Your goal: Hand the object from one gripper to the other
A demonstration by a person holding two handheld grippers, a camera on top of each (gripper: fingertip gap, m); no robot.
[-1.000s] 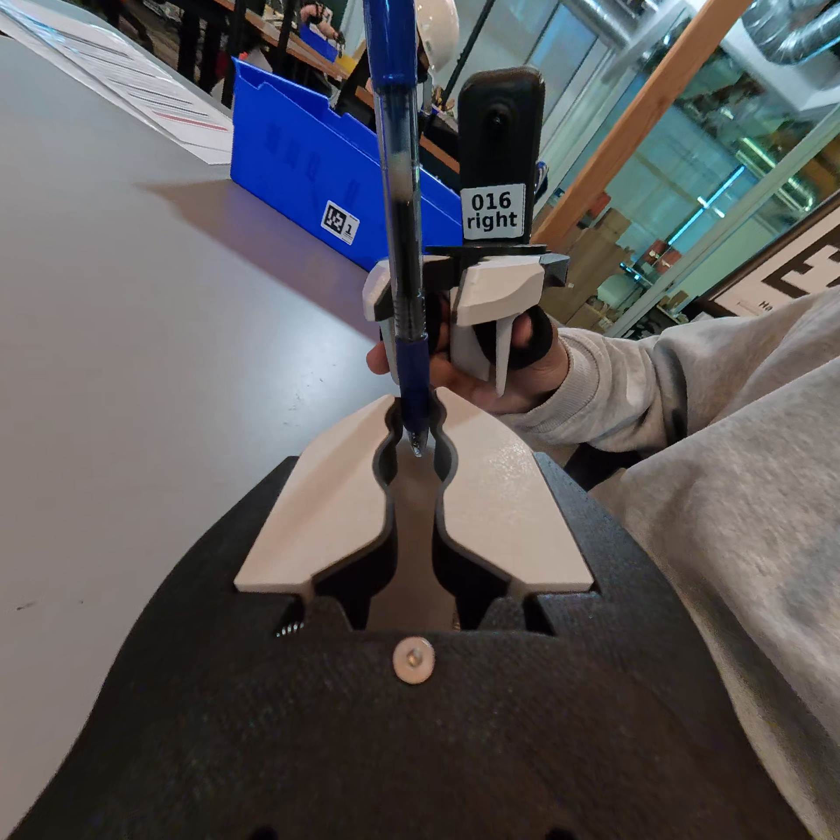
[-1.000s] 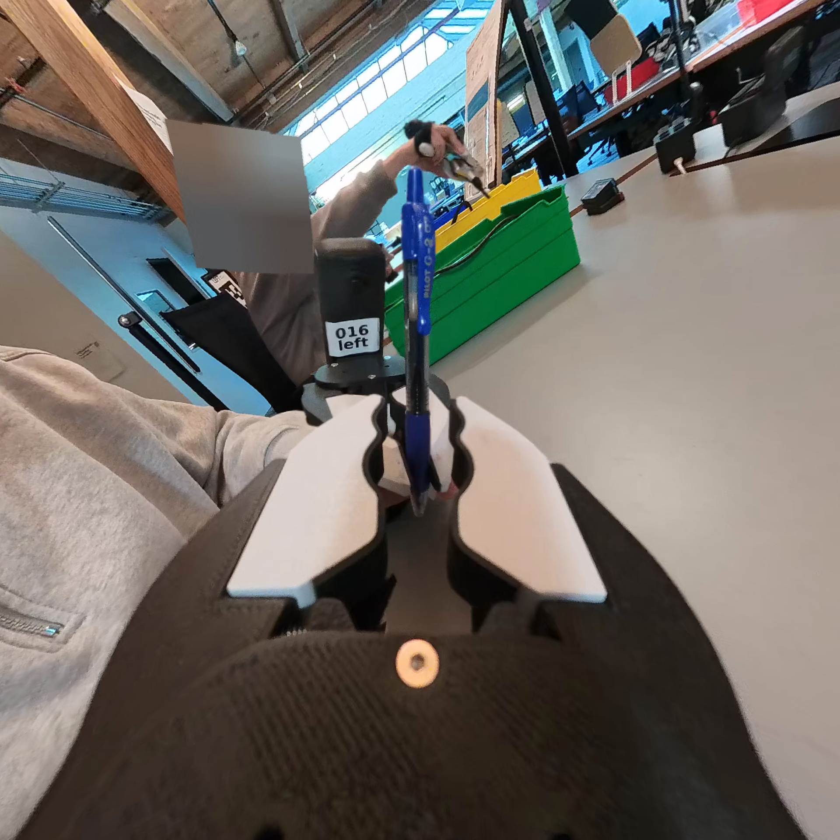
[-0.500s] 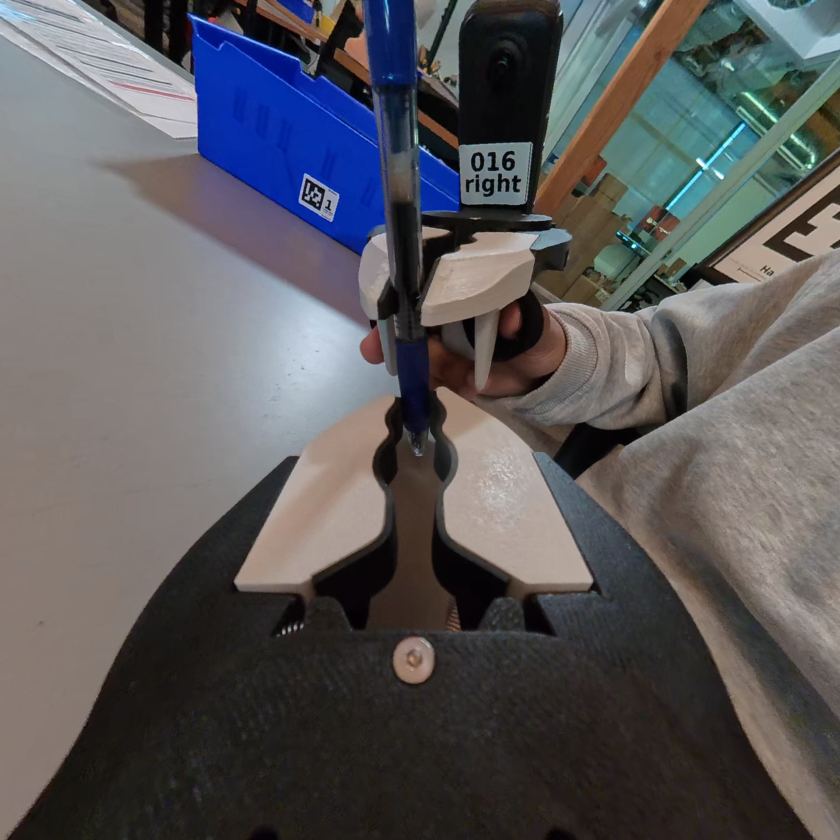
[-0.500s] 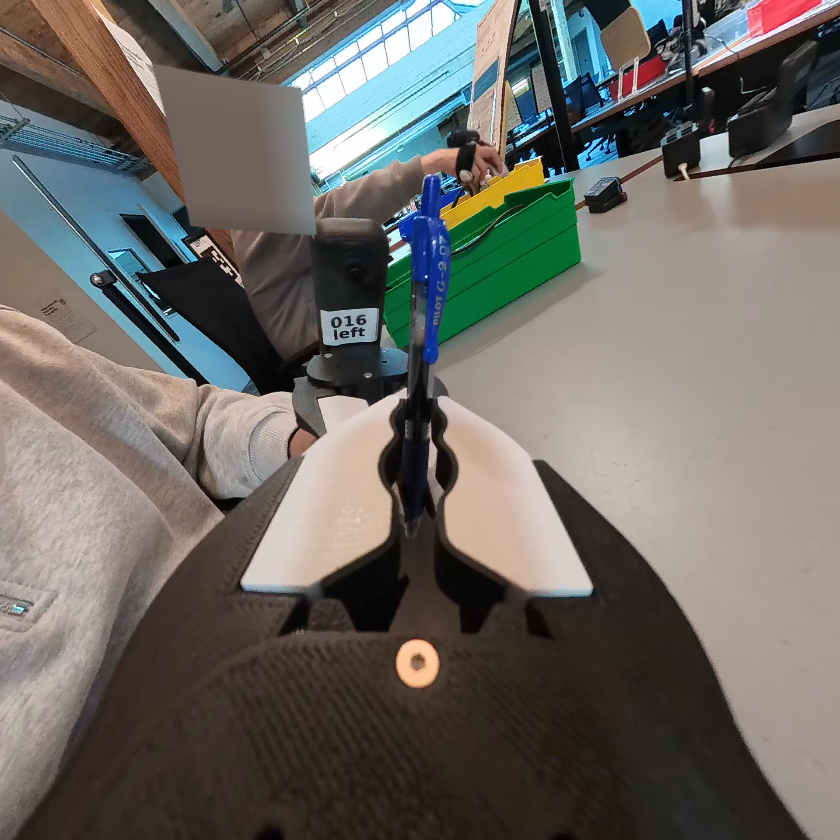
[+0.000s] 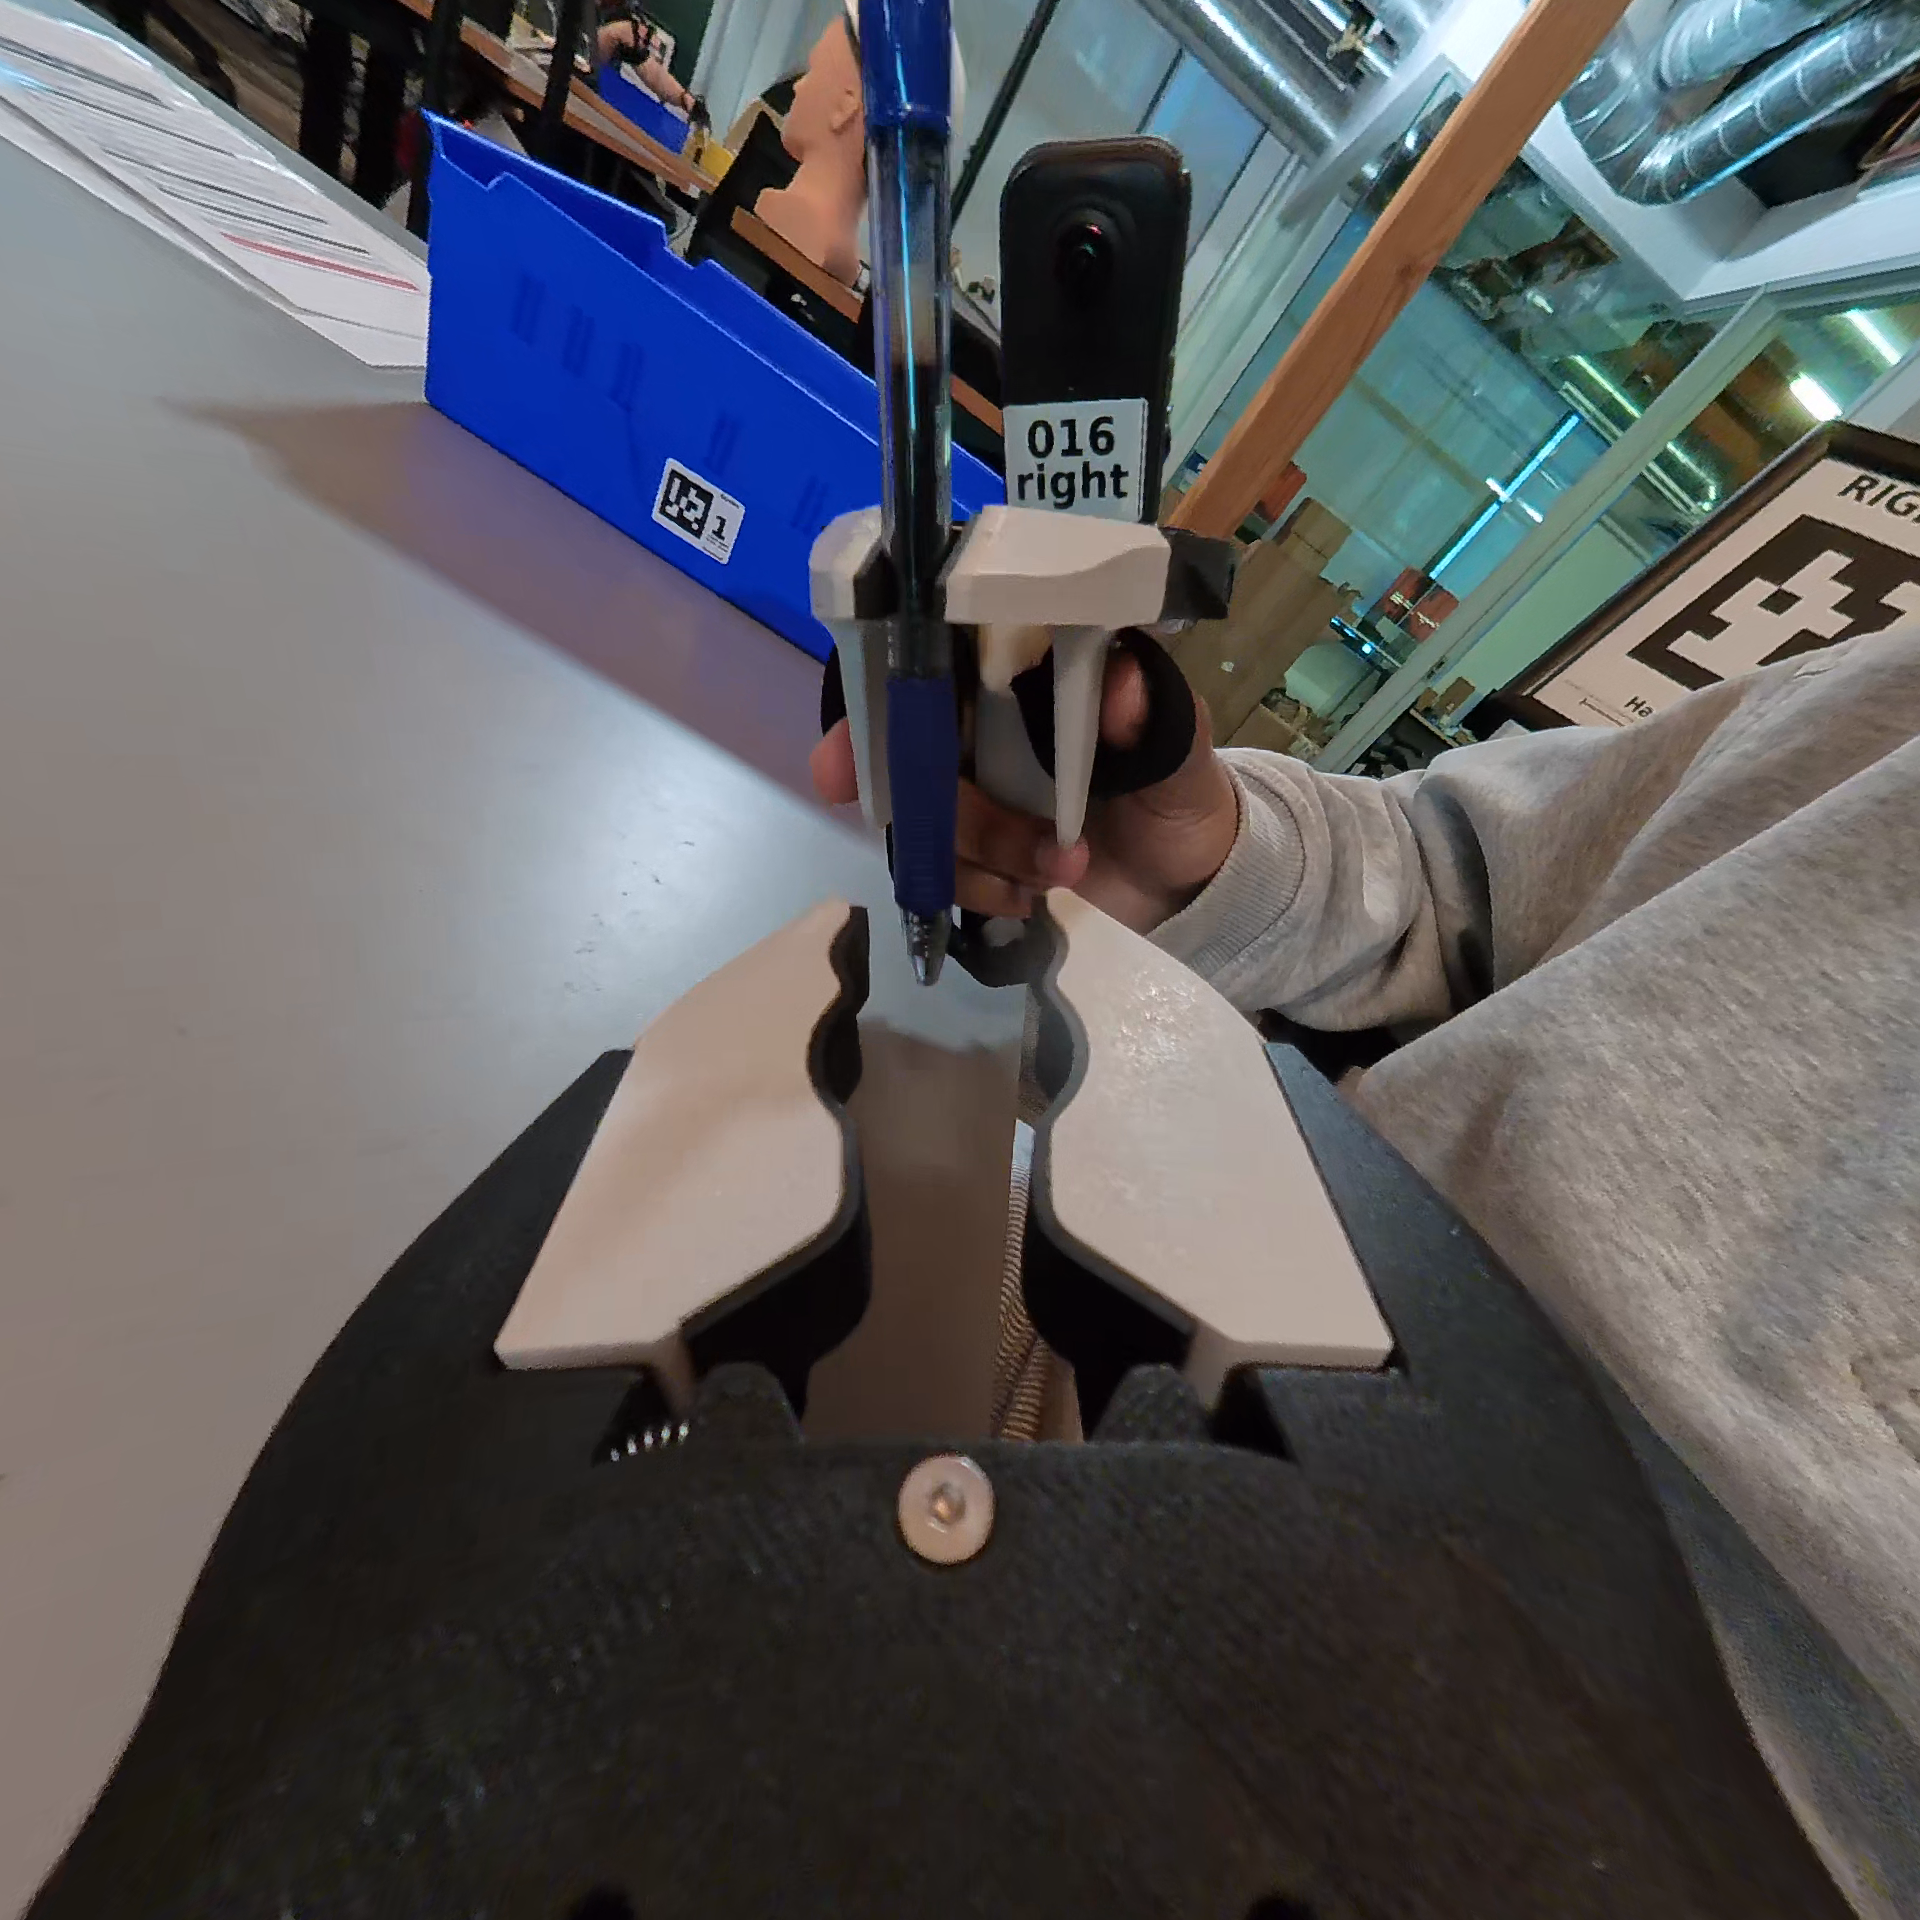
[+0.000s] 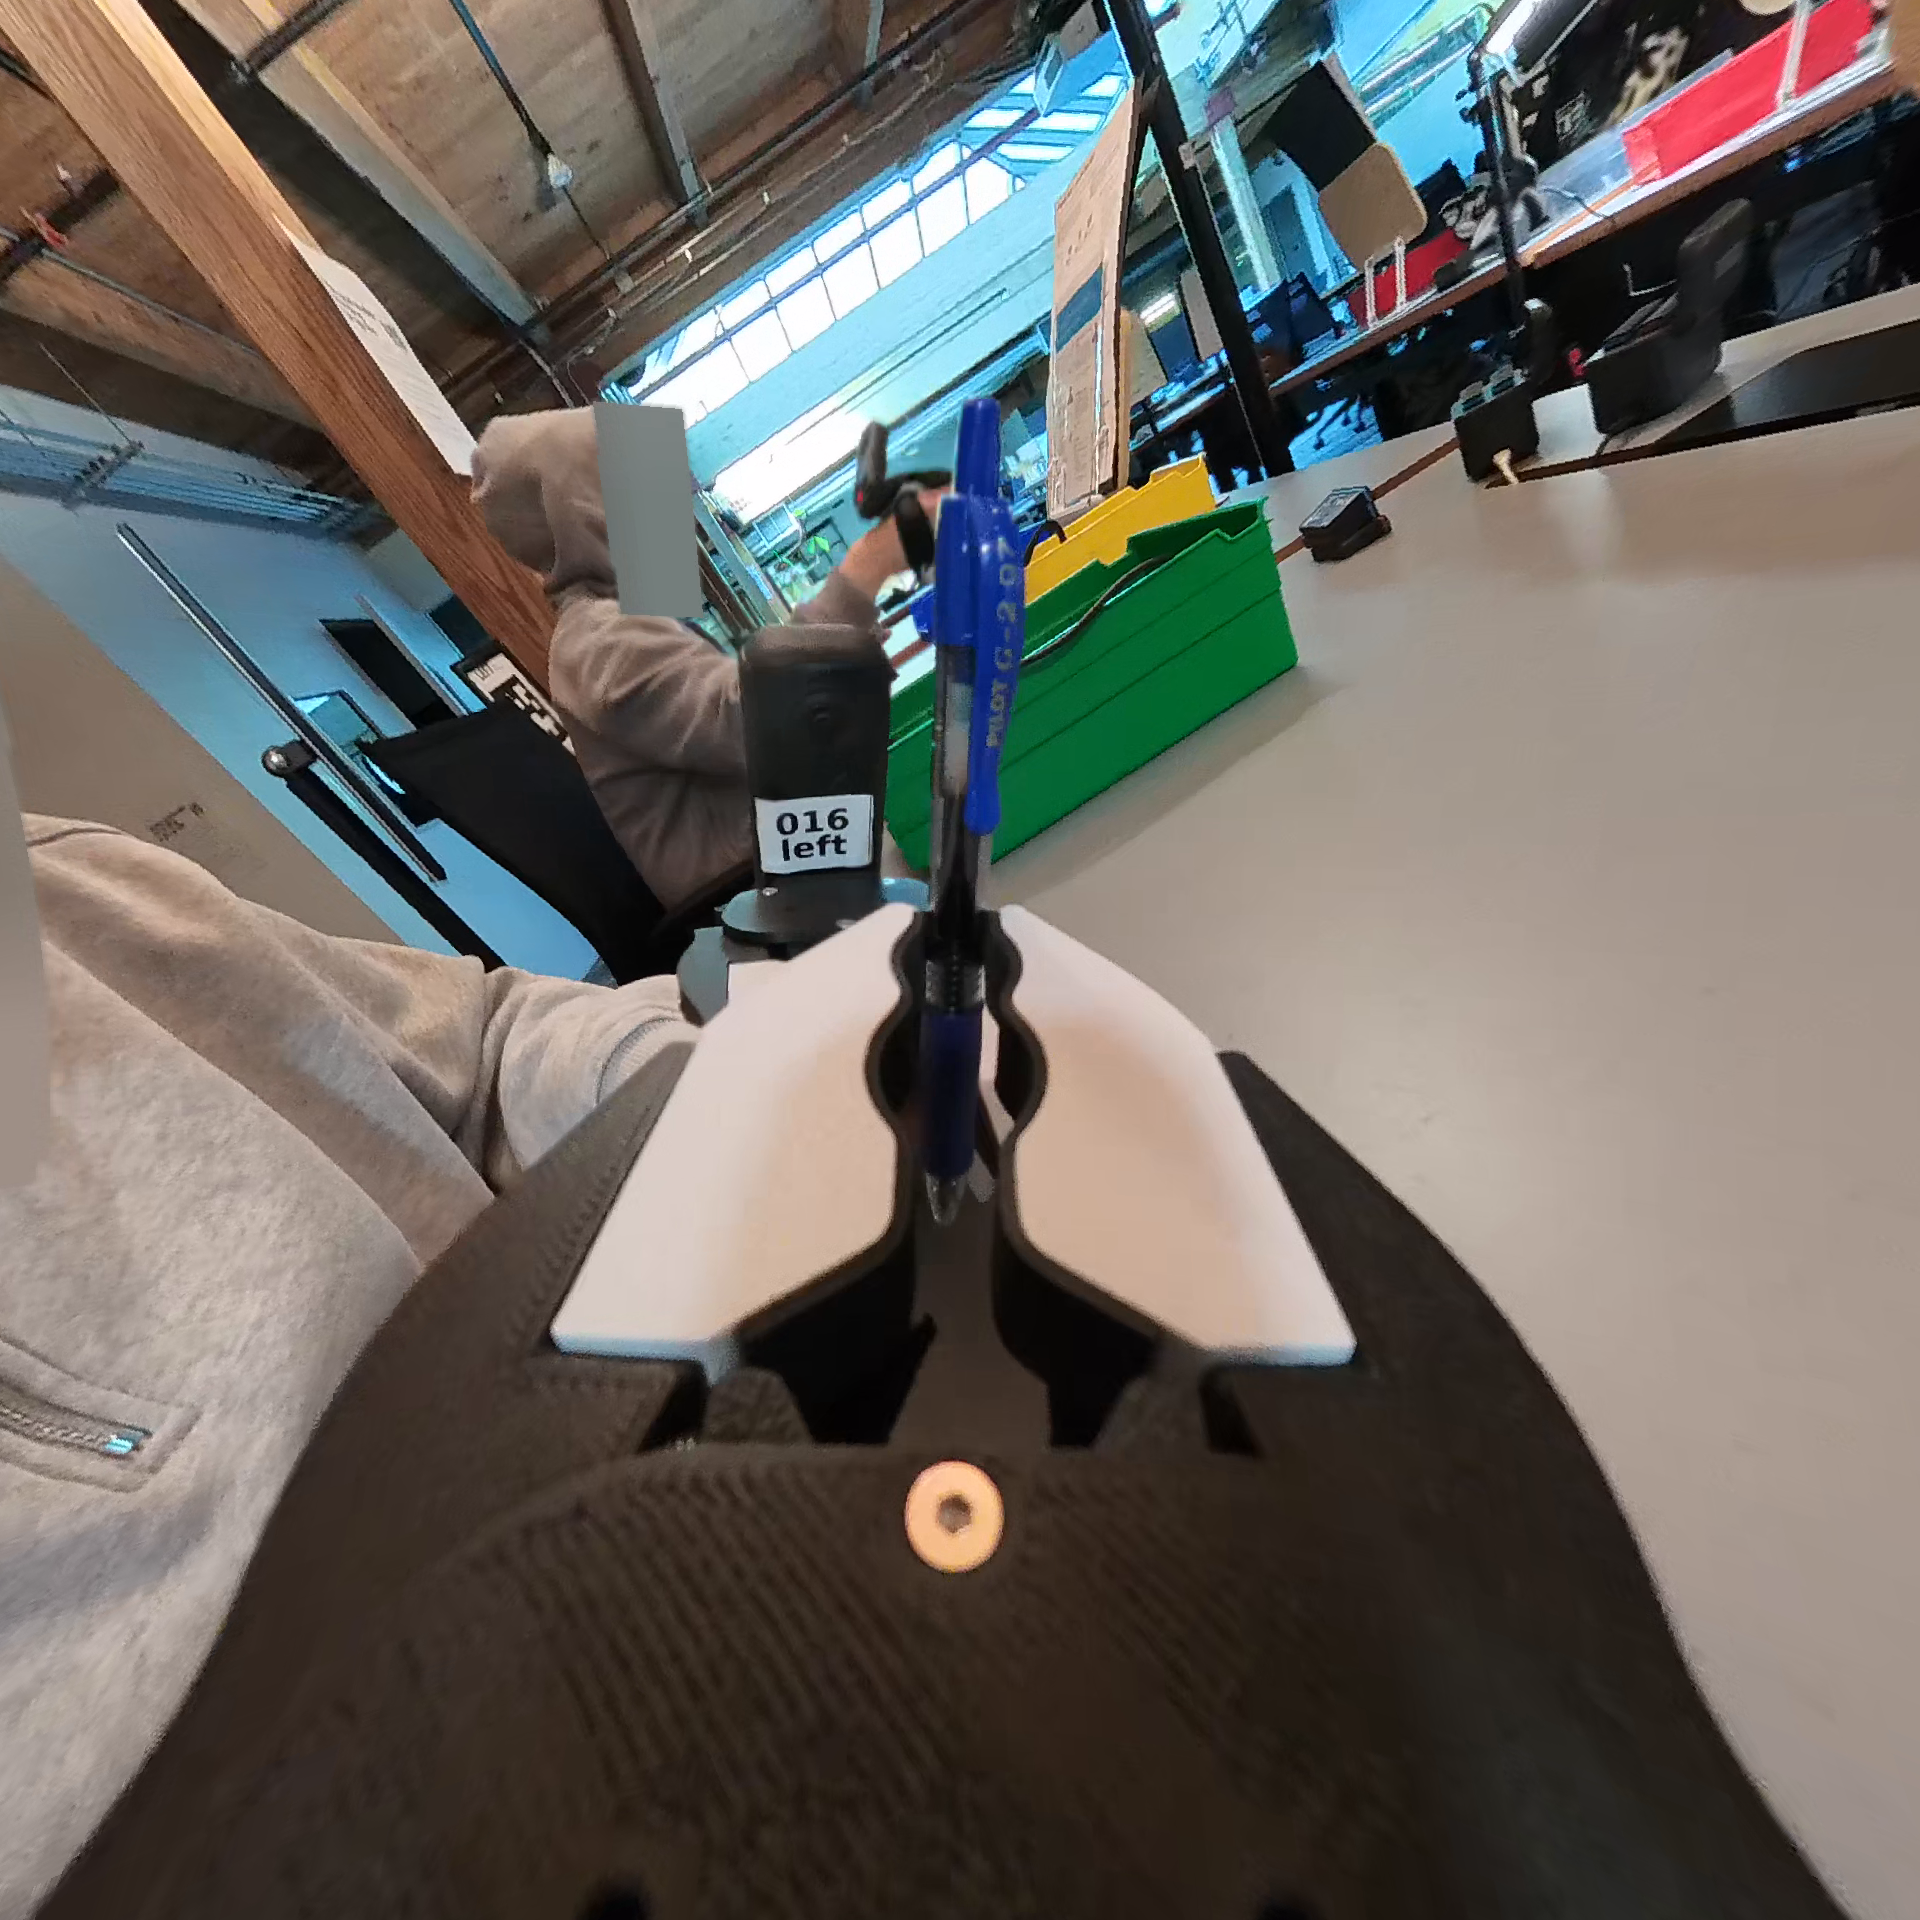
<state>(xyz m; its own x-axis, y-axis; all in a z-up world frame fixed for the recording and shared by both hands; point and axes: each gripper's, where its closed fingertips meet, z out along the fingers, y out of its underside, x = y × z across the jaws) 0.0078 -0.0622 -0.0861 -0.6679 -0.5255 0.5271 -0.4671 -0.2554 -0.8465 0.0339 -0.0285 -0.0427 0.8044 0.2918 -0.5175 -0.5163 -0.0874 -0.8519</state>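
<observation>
A blue pen (image 5: 920, 769) stands upright, tip down. My right gripper (image 5: 914, 592) is shut on the pen's barrel just above the dark blue grip. In the right wrist view the right gripper (image 6: 958, 925) pinches the pen (image 6: 971, 675) between its white fingers. My left gripper (image 5: 948, 920) is open, its jaws apart. The pen's tip hangs just in front of the open fingertips, touching neither finger. In the right wrist view only the left gripper's black camera post (image 6: 816, 748) shows, behind the right fingers.
A grey table (image 5: 260, 831) lies below both grippers. A blue bin (image 5: 623, 343) and paper sheets (image 5: 208, 197) sit at its far side. A green bin (image 6: 1122, 665) and a yellow bin (image 6: 1122, 520) stand farther off. A second person in a hoodie (image 6: 623, 707) sits beyond. The grippers' ends are close to 5 cm from one another.
My left gripper has opened and let go of the pen's tip. The right gripper has closed on the pen and now holds it alone, and the two grippers have drawn slightly apart.
</observation>
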